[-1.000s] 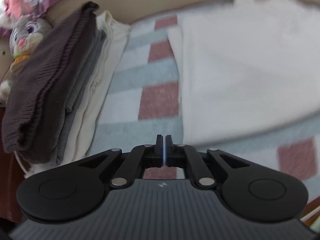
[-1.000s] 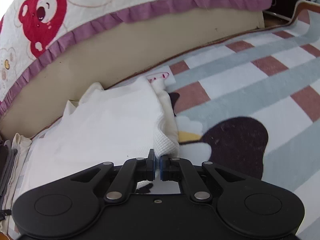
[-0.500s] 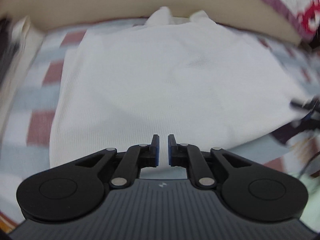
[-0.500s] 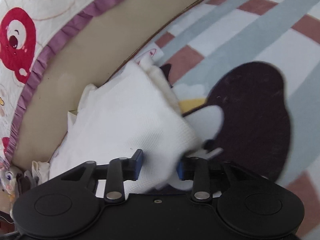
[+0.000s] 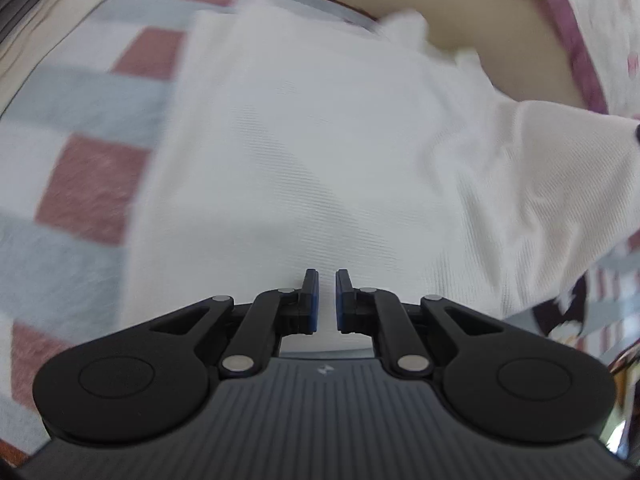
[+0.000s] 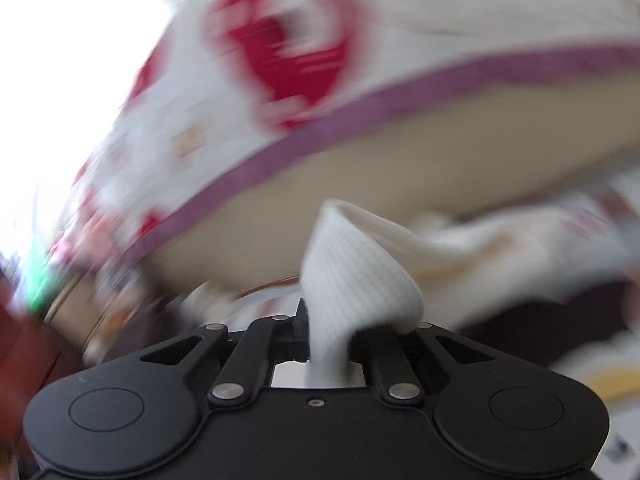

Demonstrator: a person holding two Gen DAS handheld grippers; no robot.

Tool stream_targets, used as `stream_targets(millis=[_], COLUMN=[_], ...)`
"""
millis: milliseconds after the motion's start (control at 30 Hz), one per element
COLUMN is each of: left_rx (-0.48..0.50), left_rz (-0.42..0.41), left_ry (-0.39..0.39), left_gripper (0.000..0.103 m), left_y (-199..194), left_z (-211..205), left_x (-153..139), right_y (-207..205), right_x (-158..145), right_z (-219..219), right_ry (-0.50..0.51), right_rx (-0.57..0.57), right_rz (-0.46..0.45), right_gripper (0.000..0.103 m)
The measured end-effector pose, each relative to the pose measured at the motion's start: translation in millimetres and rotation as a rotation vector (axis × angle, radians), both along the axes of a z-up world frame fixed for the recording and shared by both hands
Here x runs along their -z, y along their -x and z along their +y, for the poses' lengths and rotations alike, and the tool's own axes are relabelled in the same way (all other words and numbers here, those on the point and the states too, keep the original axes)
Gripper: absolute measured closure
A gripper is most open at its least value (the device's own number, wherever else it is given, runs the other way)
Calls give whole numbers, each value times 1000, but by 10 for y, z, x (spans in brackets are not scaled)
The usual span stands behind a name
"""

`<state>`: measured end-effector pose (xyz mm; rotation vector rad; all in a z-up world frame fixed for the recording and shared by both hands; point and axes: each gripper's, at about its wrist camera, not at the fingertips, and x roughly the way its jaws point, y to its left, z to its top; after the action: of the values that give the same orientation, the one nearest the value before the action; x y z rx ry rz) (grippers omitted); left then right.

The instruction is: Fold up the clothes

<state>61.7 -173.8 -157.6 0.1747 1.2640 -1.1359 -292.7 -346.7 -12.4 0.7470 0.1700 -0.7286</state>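
A white ribbed garment (image 5: 320, 140) lies spread on the checked blanket, and its right side is pulled up toward the right edge of the left wrist view. My left gripper (image 5: 327, 280) hovers over the garment's near edge, its jaws nearly together with a narrow gap and nothing seen between them. In the right wrist view a bunched fold of the white garment (image 6: 360, 264) rises out of my right gripper (image 6: 326, 316). Its jaws are closing on that cloth, and the fold hides the right fingertip.
The blanket (image 5: 92, 184) has pink, grey and white squares and a dark penguin print (image 5: 568, 320) at the right. Behind it runs a beige edge (image 5: 500, 40), with a quilt (image 6: 288, 40) of red bears and purple trim above. Blurred folded clothes (image 5: 24, 0) sit far left.
The right gripper opened around the garment's corner, closed on it and lifted it toward the quilt. The left gripper swung from the folded stack to over the white garment and tipped downward.
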Motion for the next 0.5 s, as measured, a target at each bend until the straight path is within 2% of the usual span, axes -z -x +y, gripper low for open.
stream_targets(millis=[33, 100, 167, 233, 300, 400, 500], left_rx=[-36, -113, -157, -191, -207, -157, -131], left_rz=[32, 82, 99, 103, 66, -21, 10], left_ry=[22, 70, 100, 124, 126, 122, 129], left_gripper=[95, 95, 95, 95, 95, 95, 95], left_y=[-125, -358, -476, -544, -506, -336, -329], left_z=[93, 263, 372, 460, 512, 447, 426], left_x=[5, 18, 40, 58, 42, -42, -38], right_y=[-253, -837, -1324, -1768, -1964, -2246, -2320], right_x=[-129, -196, -55, 241, 553, 995, 932], right_z=[7, 68, 97, 137, 167, 218, 360], right_ry=[34, 72, 50, 14, -32, -93, 34], right_rx=[-72, -220, -316, -387, -399, -419, -482], right_rz=[22, 84, 130, 228, 292, 388, 462], right_gripper=[93, 93, 94, 94, 94, 94, 94])
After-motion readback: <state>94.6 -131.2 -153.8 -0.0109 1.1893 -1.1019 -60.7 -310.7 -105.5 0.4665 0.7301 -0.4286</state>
